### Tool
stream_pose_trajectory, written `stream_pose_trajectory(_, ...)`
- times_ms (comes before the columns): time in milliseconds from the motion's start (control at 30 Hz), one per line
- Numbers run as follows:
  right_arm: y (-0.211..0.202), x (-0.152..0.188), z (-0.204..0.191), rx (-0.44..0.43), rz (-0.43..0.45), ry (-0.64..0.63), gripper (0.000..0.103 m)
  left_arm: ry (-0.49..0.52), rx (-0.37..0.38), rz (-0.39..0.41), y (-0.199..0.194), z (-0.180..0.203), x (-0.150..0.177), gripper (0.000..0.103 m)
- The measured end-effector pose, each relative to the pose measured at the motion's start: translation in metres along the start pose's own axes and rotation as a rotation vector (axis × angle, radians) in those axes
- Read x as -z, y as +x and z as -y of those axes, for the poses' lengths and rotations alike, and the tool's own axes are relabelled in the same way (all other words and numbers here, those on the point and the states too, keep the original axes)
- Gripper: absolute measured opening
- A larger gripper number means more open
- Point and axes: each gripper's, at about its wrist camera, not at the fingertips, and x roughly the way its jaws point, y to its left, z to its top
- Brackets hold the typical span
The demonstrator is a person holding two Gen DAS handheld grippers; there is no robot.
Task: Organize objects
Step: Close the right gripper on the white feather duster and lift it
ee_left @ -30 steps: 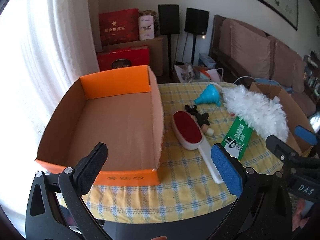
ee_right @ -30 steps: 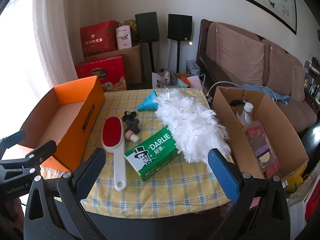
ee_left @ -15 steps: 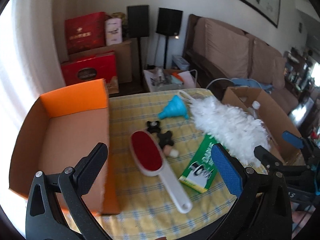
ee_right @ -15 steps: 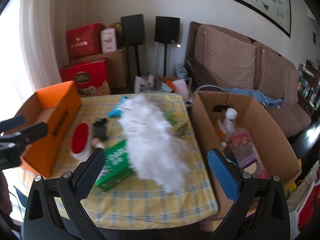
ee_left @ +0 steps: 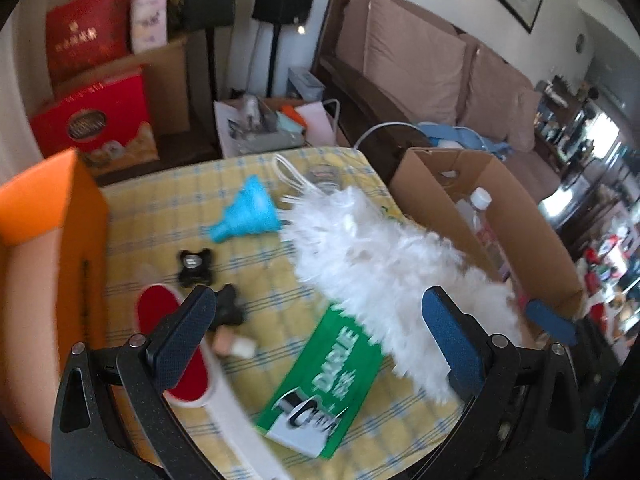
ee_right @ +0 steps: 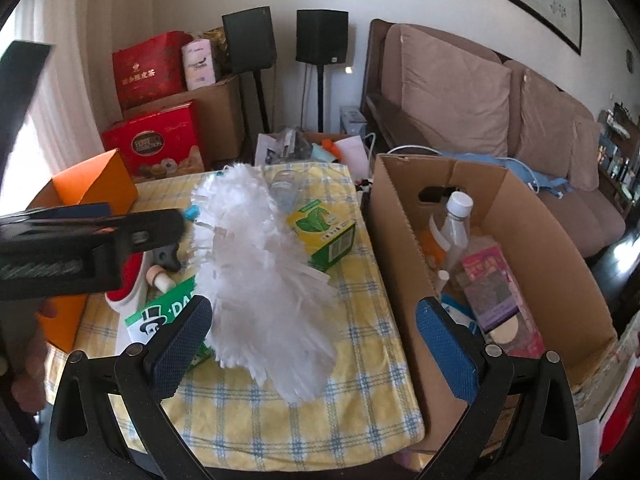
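Observation:
A white feather duster (ee_left: 384, 260) (ee_right: 256, 264) lies across the yellow checked table. A green Darlie box (ee_left: 320, 376) (ee_right: 160, 316), a red lint brush with a white handle (ee_left: 172, 344), a blue funnel (ee_left: 248, 212), black knobs (ee_left: 194, 266) and a cork (ee_left: 232, 346) lie beside it. A yellow-green box (ee_right: 324, 232) and a clear jar (ee_right: 286, 186) lie farther back. My left gripper (ee_left: 316, 336) is open above the Darlie box. My right gripper (ee_right: 312, 344) is open above the duster's near end. Both are empty.
An open orange box (ee_left: 44, 240) (ee_right: 96, 184) stands at the table's left. A brown cardboard box (ee_right: 520, 248) (ee_left: 516, 216) with a bottle and packets stands at the right. A sofa, speakers and red gift boxes are behind.
Both grippers have swung to the right. The left one now looks at the table's middle instead of the orange box; the right one now faces the duster and the brown box.

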Motion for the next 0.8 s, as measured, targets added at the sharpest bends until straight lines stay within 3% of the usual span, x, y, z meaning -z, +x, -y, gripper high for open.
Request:
stream_pose_trajectory(167,0.005,-0.003,0.002,-0.046,0.002,0.021,0.101,-0.063,0.089,-0.033,0.018,0.0,-0.007,0.095)
stream_pose_trajectory(267,0.005,-0.004,0.001,-0.065,0.008,0.017,0.088,-0.062,0.124,-0.051,0.023,0.004,-0.008,0.082)
stream_pose_trajectory(333,0.006,-0.003,-0.002,-0.078,0.007,0.004,0.076,-0.059,0.146,-0.071,0.028,0.008,-0.007,0.059)
stream_pose_trajectory(367,0.007,-0.003,-0.003,-0.088,0.001,0.001,0.072,-0.059,0.157,-0.081,0.03,0.01,-0.007,0.053)
stream_pose_trajectory(433,0.01,-0.001,-0.005,-0.107,-0.013,0.0,0.055,-0.063,0.174,-0.095,0.033,0.012,-0.005,0.034)
stream_pose_trajectory(533,0.013,0.001,-0.006,-0.135,-0.021,0.008,0.043,-0.058,0.194,-0.097,0.033,0.014,-0.002,0.014)
stream_pose_trajectory(700,0.007,0.002,-0.006,-0.149,-0.002,0.013,0.03,-0.038,0.198,-0.064,0.02,0.018,-0.004,0.006)
stream_pose_trajectory(800,-0.001,0.003,-0.004,-0.17,0.016,0.026,0.029,-0.032,0.205,-0.036,0.007,0.02,-0.006,0.006)
